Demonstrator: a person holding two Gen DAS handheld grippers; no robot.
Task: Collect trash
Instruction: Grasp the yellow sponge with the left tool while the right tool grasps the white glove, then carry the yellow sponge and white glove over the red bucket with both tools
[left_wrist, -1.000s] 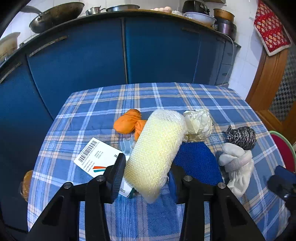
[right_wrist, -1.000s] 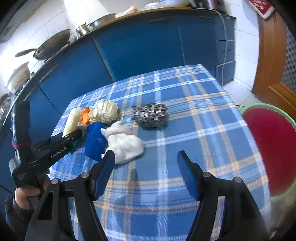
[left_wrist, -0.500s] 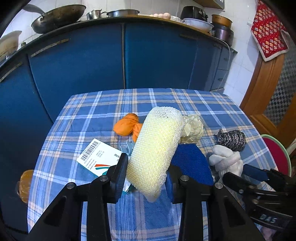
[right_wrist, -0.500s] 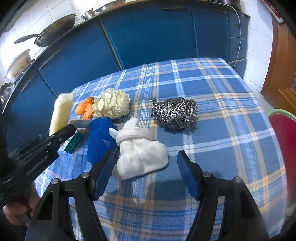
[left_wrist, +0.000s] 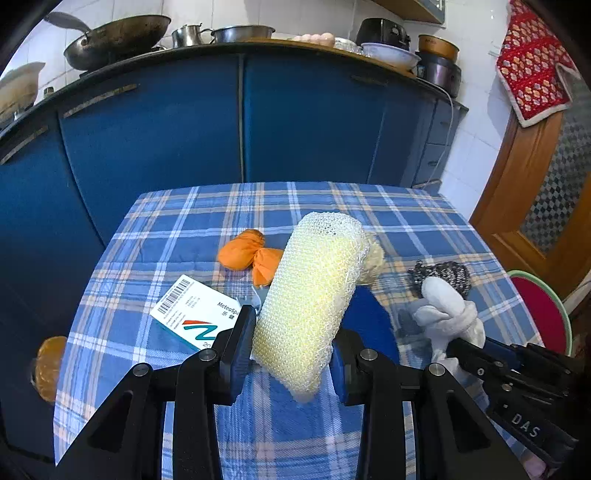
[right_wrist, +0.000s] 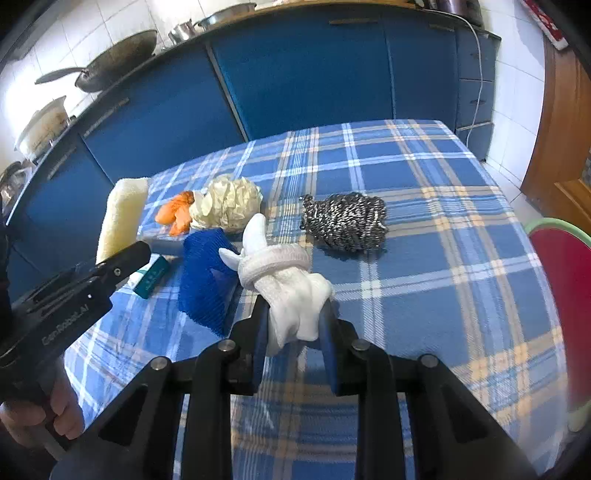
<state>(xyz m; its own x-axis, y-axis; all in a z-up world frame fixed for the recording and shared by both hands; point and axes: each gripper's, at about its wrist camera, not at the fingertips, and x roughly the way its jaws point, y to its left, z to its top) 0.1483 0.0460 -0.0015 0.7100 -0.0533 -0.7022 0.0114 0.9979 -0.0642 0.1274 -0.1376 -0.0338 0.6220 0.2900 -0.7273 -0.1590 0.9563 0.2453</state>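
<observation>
Sponge (left_wrist: 312, 299) in left gripper (left_wrist: 291, 343), sock (right_wrist: 291, 291) in right gripper (right_wrist: 293, 325)

Clutter bunches along the table's (right_wrist: 424, 280) left half: an orange bundle (right_wrist: 173, 214) and crumpled wrapper (right_wrist: 229, 203) further in, a blue cloth (right_wrist: 207, 280) and box (left_wrist: 192, 314) nearer the near edge, packed tight with hardly a gap to slip through. A steel scourer (right_wrist: 345, 221) sits alone mid-table, open cloth on its far and right sides. The far edge and right side lie bare, wide room there. Beyond the far edge, blue cabinets (right_wrist: 314, 70) wall things off. A red tub (right_wrist: 565, 306) crowds the right edge.
</observation>
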